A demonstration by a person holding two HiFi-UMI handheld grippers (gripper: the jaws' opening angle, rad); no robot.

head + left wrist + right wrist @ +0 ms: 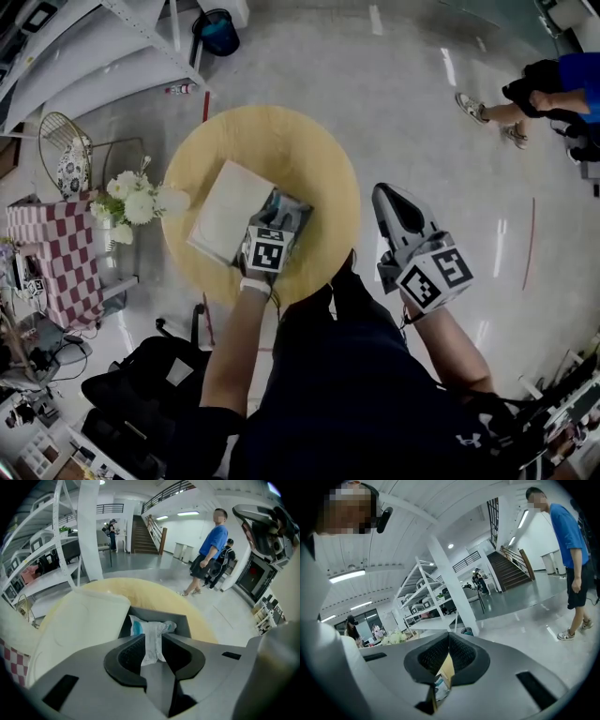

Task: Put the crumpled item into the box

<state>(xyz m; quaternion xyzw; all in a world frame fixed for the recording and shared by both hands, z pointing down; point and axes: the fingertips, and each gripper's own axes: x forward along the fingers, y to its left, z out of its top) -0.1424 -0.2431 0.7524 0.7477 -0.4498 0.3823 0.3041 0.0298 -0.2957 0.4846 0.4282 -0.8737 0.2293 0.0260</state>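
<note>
Left gripper pinches a crumpled wrapper, possibly plastic, over the grey box; right gripper hangs closed and empty.

Round wooden table sits mid-frame on a glossy grey floor. At its left edge there's a bunch of white flowers, and just below them a red-and-white checked cloth. Upper left, white shelving with a blue bin beside it. Far upper right, a bystander in a blue top, possibly seated, though the frame edge cuts them off. In the left gripper view a staircase climbs at top centre.
</note>
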